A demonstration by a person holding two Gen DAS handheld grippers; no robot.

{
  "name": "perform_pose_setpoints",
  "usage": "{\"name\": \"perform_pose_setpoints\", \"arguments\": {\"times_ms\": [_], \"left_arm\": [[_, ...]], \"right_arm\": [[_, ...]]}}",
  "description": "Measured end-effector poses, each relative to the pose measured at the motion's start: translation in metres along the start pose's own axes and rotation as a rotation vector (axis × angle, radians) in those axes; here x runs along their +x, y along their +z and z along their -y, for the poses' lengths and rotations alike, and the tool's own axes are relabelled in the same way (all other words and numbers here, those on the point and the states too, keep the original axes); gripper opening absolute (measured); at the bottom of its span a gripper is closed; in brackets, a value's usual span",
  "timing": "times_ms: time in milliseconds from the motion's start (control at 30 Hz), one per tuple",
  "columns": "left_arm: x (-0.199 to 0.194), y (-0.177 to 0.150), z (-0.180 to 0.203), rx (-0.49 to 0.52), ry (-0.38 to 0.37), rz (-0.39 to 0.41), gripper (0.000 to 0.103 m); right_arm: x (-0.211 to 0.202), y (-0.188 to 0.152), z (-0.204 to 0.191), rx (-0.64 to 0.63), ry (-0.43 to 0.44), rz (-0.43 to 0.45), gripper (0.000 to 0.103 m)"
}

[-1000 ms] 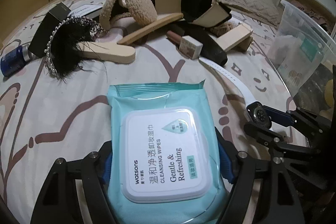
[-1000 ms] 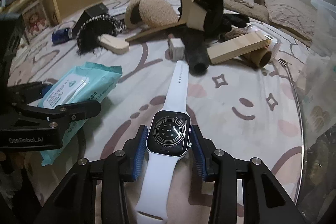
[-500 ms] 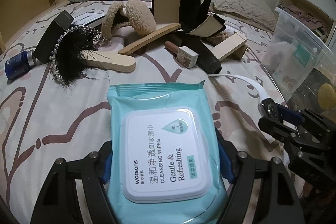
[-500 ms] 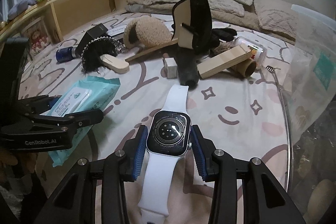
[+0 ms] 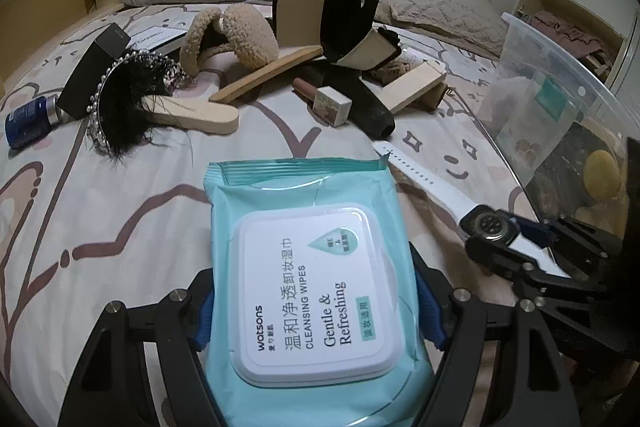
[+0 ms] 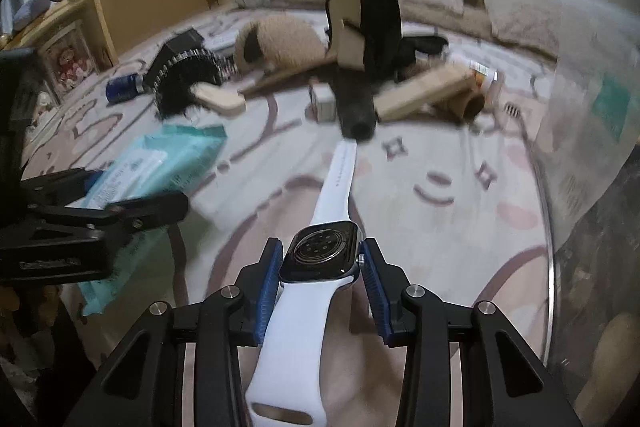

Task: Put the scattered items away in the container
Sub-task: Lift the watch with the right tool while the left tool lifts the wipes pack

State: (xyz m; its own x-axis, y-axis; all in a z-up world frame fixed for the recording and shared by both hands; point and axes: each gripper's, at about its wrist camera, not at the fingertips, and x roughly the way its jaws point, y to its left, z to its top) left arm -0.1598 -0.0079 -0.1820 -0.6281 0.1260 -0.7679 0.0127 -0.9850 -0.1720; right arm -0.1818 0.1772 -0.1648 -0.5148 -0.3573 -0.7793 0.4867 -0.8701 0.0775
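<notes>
Your left gripper (image 5: 316,311) clamped wipes pack (image 5: 316,291); right gripper (image 6: 320,267) pinched smartwatch (image 6: 320,251) by case, both above bed beside clear bin (image 5: 560,95). Risk: trailing strap snagging bin rim, watch twisting loose

teal pack, white strap

my wipes pack (image 5: 316,267) is teal with a white lid; my watch (image 6: 320,255) has a white strap.

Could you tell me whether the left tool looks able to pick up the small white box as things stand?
Probably not: the left tool is shut on the teal wipes pack. The small white box lies unobstructed on the bedsheet.
</notes>
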Motion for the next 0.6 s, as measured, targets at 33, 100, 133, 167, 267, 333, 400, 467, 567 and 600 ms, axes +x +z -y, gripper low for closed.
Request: {"name": "perform_pose_setpoints", "arguments": {"times_ms": [33, 100, 133, 167, 267, 333, 400, 467, 567, 600], "left_arm": [[0.001, 0.000, 0.000, 0.000, 0.001, -0.003, 0.077], [0.001, 0.000, -0.001, -0.001, 0.003, -0.004, 0.077], [0.001, 0.000, -0.002, -0.001, 0.003, -0.003, 0.077], [0.001, 0.000, -0.002, -0.001, 0.003, -0.002, 0.077], [0.001, 0.000, -0.002, -0.001, 0.002, -0.004, 0.077], [0.002, 0.000, -0.002, 0.000, 0.000, -0.011, 0.077], [0.003, 0.000, -0.002, 0.002, -0.002, -0.017, 0.077], [0.005, 0.000, -0.001, 0.005, -0.003, -0.021, 0.077], [0.005, -0.001, 0.000, 0.008, -0.007, -0.023, 0.077], [0.005, -0.001, 0.000, 0.009, -0.008, -0.023, 0.077]], "right_arm": [[0.005, -0.002, 0.001, 0.007, -0.002, -0.024, 0.041], [0.017, -0.006, 0.003, 0.011, -0.013, -0.074, 0.041], [0.021, -0.008, 0.002, 0.005, -0.020, -0.094, 0.041], [0.024, -0.009, 0.000, -0.007, -0.030, -0.102, 0.041], [0.026, -0.010, -0.006, -0.046, -0.062, -0.094, 0.042], [0.029, -0.010, -0.006, -0.056, -0.067, -0.096, 0.043], [0.032, -0.009, -0.006, -0.058, -0.064, -0.096, 0.043], [0.033, -0.008, -0.005, -0.056, -0.062, -0.091, 0.043], [0.033, -0.006, -0.008, -0.078, -0.068, -0.074, 0.041], [0.032, -0.006, -0.008, -0.079, -0.067, -0.067, 0.040]]}}
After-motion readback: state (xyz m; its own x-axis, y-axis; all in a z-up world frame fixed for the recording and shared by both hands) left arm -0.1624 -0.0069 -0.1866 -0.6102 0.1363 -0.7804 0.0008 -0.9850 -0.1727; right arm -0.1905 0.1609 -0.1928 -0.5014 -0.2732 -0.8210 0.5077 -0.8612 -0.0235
